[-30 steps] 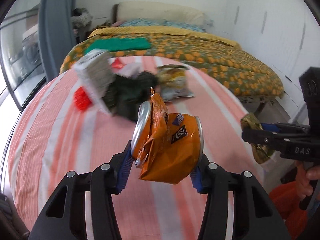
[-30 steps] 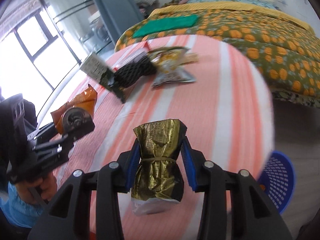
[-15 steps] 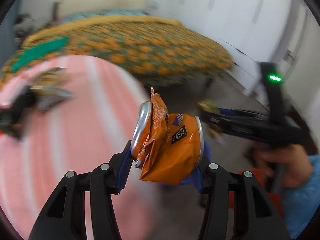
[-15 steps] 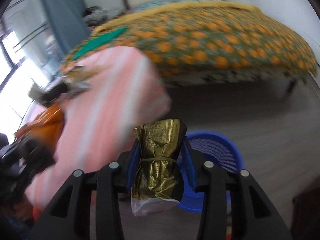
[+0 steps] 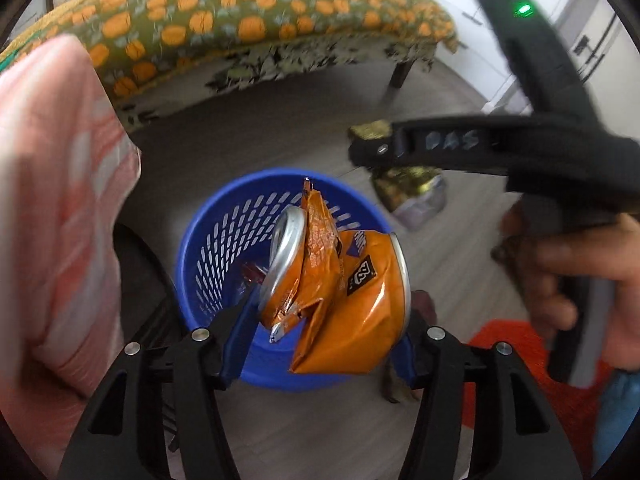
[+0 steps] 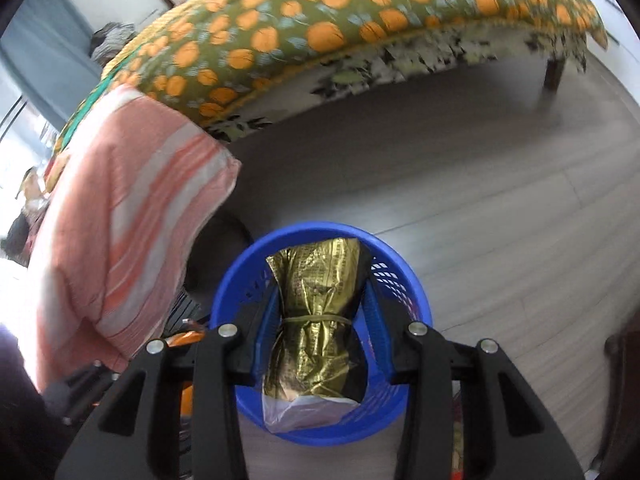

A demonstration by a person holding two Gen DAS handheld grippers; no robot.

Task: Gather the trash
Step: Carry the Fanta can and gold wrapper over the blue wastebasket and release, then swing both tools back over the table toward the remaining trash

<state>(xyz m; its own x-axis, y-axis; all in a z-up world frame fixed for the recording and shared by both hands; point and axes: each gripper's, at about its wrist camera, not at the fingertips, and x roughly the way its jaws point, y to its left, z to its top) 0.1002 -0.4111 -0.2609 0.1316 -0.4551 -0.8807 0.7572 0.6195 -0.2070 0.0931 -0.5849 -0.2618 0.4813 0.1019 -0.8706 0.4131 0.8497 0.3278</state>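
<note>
1. My left claw [image 5: 328, 320] is clamped on a crushed orange drink can [image 5: 360, 296], blue pads pressing on both sides, with a torn orange snack wrapper [image 5: 318, 224] wedged against the can's silver top.
2. In the left wrist view the can hangs directly over the blue plastic basket [image 5: 208, 248], which stands on the grey floor [image 5: 280, 136]. Through the slotted wall I see something reddish lying inside, too small to name.
3. My right claw [image 6: 320, 320] grips a gold foil packet [image 6: 316, 304] cinched round its middle with a thin band; a bit of clear plastic [image 6: 296, 412] hangs from its lower end.
4. In the right wrist view the packet sits over the mouth of the same blue basket [image 6: 408, 280], its top overlapping the far rim.
5. From the left camera I see the right claw [image 5: 372, 152] to the upper right of the basket, held by a hand [image 5: 568, 276], with the gold packet [image 5: 404, 184] in it, off to the side of the rim. A green light [image 5: 524, 10] glows on that rig.
6. The two claws are near each other, apart, both above the basket area.
7. A pink-and-white striped cloth [image 6: 120, 216] drapes down on the left, beside the basket. Behind it runs a bed with an orange-spotted green cover [image 6: 320, 20], one dark leg [image 6: 554, 72] showing at the far right.
8. An orange mat [image 5: 512, 344] lies on the floor at lower right in the left view.
</note>
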